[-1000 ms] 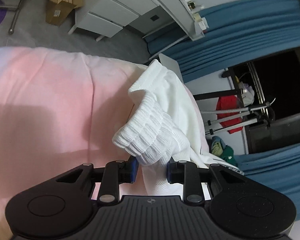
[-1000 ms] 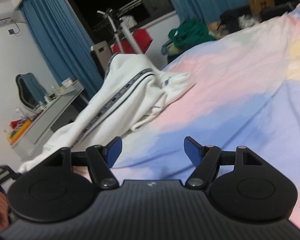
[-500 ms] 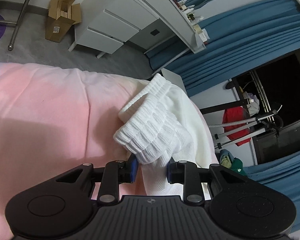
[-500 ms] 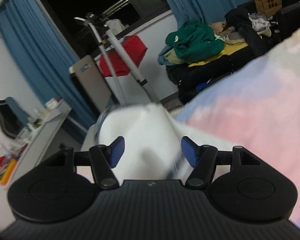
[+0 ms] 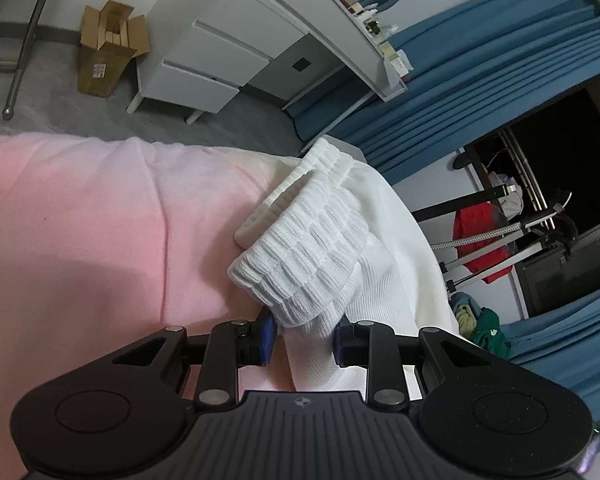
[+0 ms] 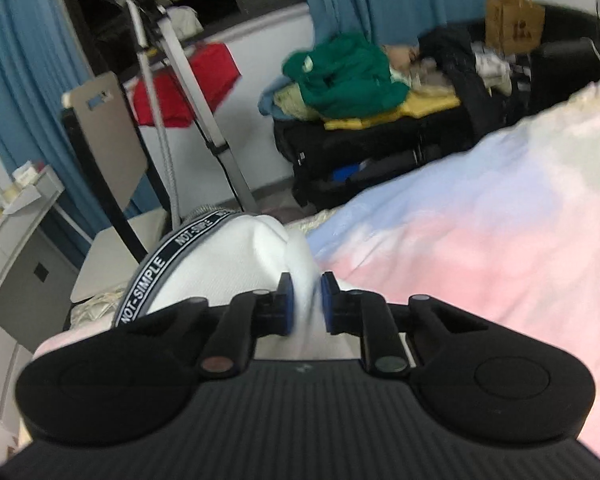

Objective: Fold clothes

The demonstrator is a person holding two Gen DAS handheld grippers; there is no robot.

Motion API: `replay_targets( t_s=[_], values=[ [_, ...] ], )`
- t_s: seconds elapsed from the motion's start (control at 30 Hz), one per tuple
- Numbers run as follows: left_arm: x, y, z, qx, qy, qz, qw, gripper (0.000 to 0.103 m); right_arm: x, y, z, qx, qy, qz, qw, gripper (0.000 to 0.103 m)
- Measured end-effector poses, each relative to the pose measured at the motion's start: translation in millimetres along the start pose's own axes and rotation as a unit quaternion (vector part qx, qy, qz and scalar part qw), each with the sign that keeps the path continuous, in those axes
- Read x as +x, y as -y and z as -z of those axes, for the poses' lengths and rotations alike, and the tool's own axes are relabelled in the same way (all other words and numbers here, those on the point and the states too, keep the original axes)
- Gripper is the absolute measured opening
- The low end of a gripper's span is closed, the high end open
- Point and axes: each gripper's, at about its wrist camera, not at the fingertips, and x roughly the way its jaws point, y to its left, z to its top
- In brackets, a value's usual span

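I see the bed [image 5: 80, 220] filling most of both views, its cover pink on the left and running to blue and cream on the far right [image 6: 480, 232]. On it, along the bed's edge, lies the white garment [image 5: 384, 248], bunched up, with a ribbed cuff [image 5: 300, 264] folded over itself near my left tool and a dark lettered stripe [image 6: 156, 272] curving along its side in the right view. Beyond the bed, far left, stands a white drawer unit [image 5: 204, 60] with an open cardboard box [image 5: 108, 52] on the grey floor beside it; blue curtains [image 5: 480, 68] hang behind. In the right view a pile of green and yellow clothes [image 6: 348, 76] sits on a dark case across the room, left of a brown box. My left gripper [image 5: 304, 338] has its jaws drawn in on the white knit just below the cuff, cloth filling the gap between the blue pads. My right gripper [image 6: 305, 304] has its jaws nearly together, pinching a thin fold of the same garment at the bed's edge.
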Motion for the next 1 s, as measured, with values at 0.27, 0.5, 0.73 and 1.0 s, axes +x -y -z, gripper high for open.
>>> replay_targets(
  t_s=[0.27,0.5,0.73,1.0],
  values=[
    [-8.4,-5.2,-9.9,-0.019,-0.011,0.013,0.9997,0.028,-119.0,50.8,30.4,0.024,0.051,-0.046,0.997,0.013],
    [-21.8,-12.3,-20.9,-0.024,-0.011,0.015,0.9995,0.028,-237.0,103.2,100.4,0.029,0.059,-0.096,0.993,0.011],
    [-35.1,-0.3,-15.8,0.029,-0.011,0.0,0.9995,0.031,-255.1,150.9,183.5,0.103,-0.046,-0.111,0.987,0.011],
    [-86.0,28.7,11.8,0.144,0.007,-0.004,0.9895,0.045,-254.6,177.0,208.1,0.156,-0.064,-0.148,0.975,0.012]
  ],
)
